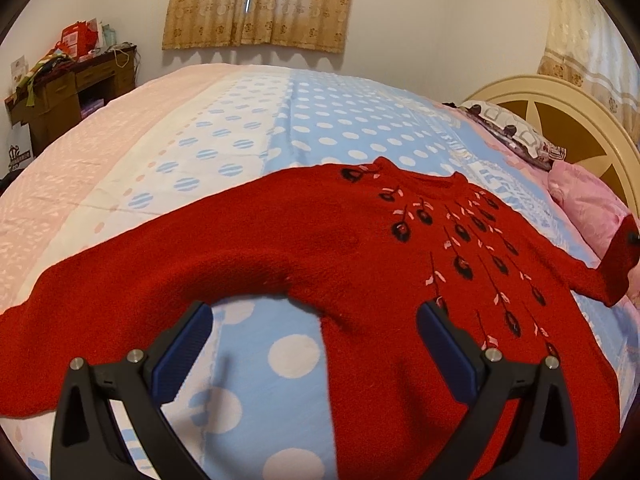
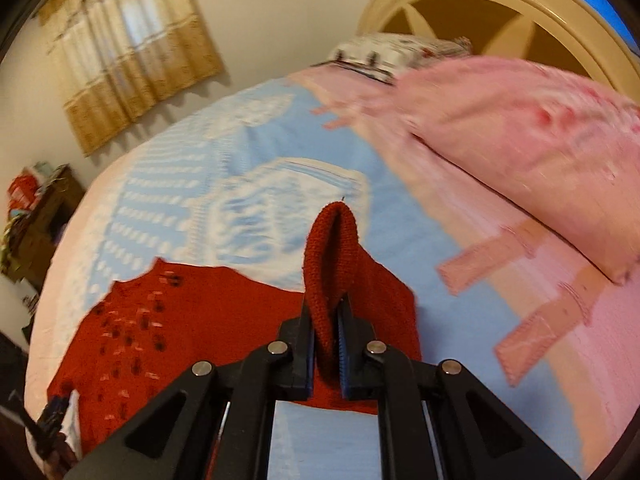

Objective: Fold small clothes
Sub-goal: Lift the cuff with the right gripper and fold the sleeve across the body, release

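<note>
A red knitted sweater (image 1: 344, 248) with black and pink embroidery lies front up on the bed, its sleeves spread out. My left gripper (image 1: 316, 316) hovers open above the near sleeve's armpit, nothing between its blue pads (image 1: 188, 340). At the far right of that view the other sleeve's cuff (image 1: 618, 264) is lifted off the bed. In the right wrist view my right gripper (image 2: 326, 314) is shut on this sleeve cuff (image 2: 330, 248), which stands up folded between the fingers. The sweater body (image 2: 168, 332) lies below and to the left.
The bed has a blue, white and pink dotted quilt (image 1: 320, 120). A pink pillow (image 2: 520, 152) and a patterned pillow (image 1: 516, 132) lie by the cream headboard (image 1: 560, 96). A cluttered wooden desk (image 1: 68, 92) stands at the far left, and curtains (image 1: 260, 4) hang on the wall.
</note>
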A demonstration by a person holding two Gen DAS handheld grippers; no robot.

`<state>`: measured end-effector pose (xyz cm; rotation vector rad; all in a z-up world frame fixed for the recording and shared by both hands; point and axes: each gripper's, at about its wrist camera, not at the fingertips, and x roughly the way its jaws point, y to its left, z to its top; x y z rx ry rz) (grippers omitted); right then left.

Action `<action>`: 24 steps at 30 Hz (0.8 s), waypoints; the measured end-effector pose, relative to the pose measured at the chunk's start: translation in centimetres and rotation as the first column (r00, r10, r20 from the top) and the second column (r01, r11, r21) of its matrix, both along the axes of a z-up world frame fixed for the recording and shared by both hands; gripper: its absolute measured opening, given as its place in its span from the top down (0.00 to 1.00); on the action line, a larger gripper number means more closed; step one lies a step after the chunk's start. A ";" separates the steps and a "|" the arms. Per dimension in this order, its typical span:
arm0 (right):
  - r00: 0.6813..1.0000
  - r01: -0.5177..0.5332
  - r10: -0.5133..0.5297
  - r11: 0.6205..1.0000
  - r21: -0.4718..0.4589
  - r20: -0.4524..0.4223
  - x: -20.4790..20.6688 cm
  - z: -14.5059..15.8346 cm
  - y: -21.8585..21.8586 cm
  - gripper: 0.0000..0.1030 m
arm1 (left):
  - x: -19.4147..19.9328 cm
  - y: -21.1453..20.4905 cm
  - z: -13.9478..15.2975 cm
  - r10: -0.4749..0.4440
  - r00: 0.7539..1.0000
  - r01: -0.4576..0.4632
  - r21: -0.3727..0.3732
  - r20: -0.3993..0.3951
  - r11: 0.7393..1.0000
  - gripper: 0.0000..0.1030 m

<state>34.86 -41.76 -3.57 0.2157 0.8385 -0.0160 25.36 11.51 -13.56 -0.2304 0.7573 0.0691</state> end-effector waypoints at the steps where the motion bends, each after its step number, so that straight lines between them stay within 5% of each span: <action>1: 1.000 -0.022 0.022 1.000 -0.003 0.009 0.2 0.5 1.3 0.92 | -0.1 0.1 0.0 0.001 1.000 -0.001 -0.003 0.001 1.000 0.00; 13: 0.960 -0.267 0.269 0.963 -0.030 0.073 1.3 4.5 14.8 0.92 | -0.9 1.4 0.0 0.015 0.999 -0.014 -0.024 0.029 1.000 0.00; 24: 0.885 -0.457 0.462 0.886 -0.079 0.055 1.6 2.9 26.7 0.92 | -1.6 2.3 -0.3 0.022 0.999 -0.019 -0.066 0.034 0.998 0.00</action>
